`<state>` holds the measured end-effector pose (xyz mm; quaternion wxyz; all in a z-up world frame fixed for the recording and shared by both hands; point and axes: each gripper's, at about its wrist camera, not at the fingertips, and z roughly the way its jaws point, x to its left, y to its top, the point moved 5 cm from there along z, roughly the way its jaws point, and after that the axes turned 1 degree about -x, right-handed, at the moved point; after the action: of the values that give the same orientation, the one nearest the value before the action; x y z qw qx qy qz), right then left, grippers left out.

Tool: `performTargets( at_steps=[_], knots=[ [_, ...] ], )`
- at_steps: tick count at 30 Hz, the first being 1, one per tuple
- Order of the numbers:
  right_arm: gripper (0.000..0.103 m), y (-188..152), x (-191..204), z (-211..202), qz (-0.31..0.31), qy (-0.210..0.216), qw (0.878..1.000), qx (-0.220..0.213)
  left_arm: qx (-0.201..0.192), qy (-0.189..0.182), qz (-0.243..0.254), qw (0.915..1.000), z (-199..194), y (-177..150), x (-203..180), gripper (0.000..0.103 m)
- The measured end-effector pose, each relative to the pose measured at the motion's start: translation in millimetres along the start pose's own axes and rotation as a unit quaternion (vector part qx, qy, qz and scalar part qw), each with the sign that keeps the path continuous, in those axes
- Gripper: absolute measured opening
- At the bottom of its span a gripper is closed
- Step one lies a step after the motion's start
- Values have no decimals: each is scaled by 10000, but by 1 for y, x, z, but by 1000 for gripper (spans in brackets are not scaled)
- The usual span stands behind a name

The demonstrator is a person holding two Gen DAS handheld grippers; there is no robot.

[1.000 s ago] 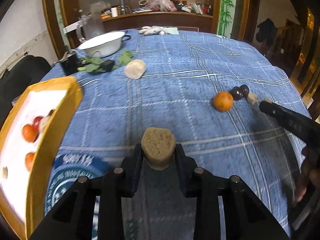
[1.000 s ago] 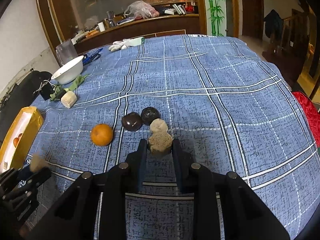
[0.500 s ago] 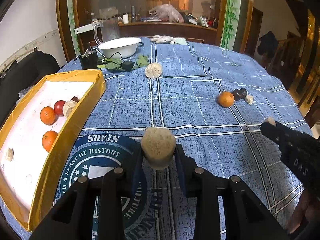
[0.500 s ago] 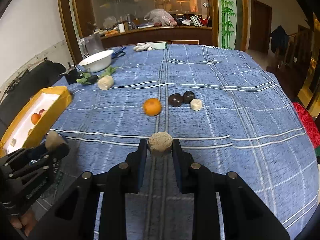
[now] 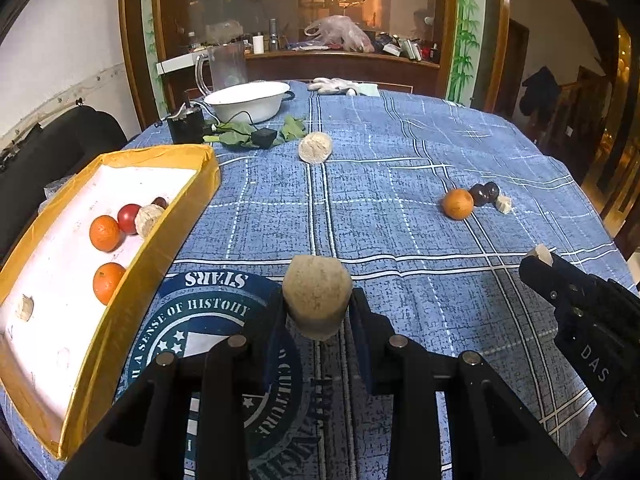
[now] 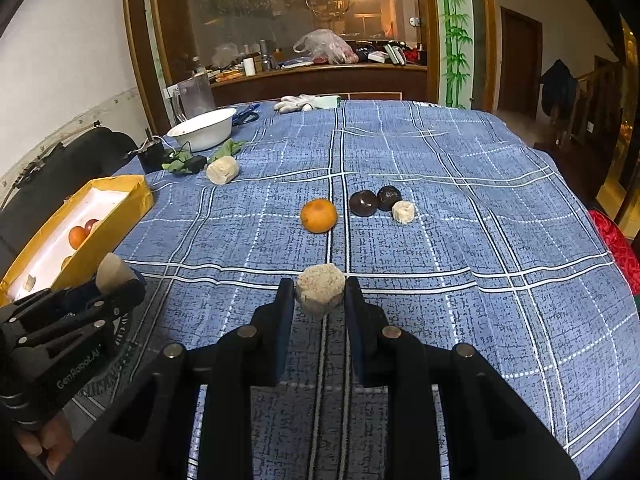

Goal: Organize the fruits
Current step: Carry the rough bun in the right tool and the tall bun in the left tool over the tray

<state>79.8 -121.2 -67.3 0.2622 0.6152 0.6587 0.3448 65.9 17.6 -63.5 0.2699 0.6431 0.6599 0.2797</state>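
Biggest risk imo: both claws are loaded at once, and the yellow box (image 5: 188,216) sits off to the left of the left claw (image 5: 318,308), w/ a raised wall on that side. If the carry comes in low, the tan lump (image 5: 317,300) could clip that wall and pop out, since the jaws only pinch its lower half and most of it sticks up above them. It looks crumbly too, so squeezing harder prob isn't the fix. The right claw (image 6: 320,294) has farther to go, and its path to the box crosses right where the left one is, so a bump between the two seems possible.

Grip state: left claw is closed onto the tan lump, jaws moderately apart, both touching its sides. Right claw is clamped on a smaller pale chunk (image 6: 320,293), jaws a bit narrower, same deal. Both are held above the worktop (image 6: 460,200), not resting on it afaict.

Stuff left out: an orange (image 6: 319,215) straight ahead of the right claw, two dark fruits (image 6: 376,201) and a little pale piece (image 6: 403,211) just right of that, plus another pale lump (image 6: 222,171) far ahead-left by the leaves. Box already has oranges and a red fruit in it.
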Motion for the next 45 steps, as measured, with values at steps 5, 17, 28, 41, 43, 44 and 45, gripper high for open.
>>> performTargets(
  at_steps=[5, 17, 28, 41, 43, 44, 45],
  knots=[
    [27, 0, 1, -1, -18, -18, 10000, -26, -45, 78, -12, 10000, -2, 0, 2, 31],
    [27, 1, 1, -3, -23, 24, 10000, -78, -46, 250, 5, 9997, -2, -1, 2, 31],
    [27, 1, 0, -2, -14, 28, 10000, -86, -130, 346, -12, 9993, -6, 0, 4, 31],
    [27, 2, 0, -2, -19, 9, 9999, -101, -125, 376, -88, 9992, -6, 0, 6, 31],
    [27, 1, 0, -2, -20, 3, 10000, -96, -115, 376, -106, 9992, -5, 1, 7, 31],
    [27, 1, 0, -2, -16, -1, 10000, -98, -116, 382, -114, 9991, -5, 1, 7, 31],
    [27, 1, 0, -2, -13, -6, 10000, -95, -123, 390, -124, 9991, -5, 0, 7, 31]
  ],
)
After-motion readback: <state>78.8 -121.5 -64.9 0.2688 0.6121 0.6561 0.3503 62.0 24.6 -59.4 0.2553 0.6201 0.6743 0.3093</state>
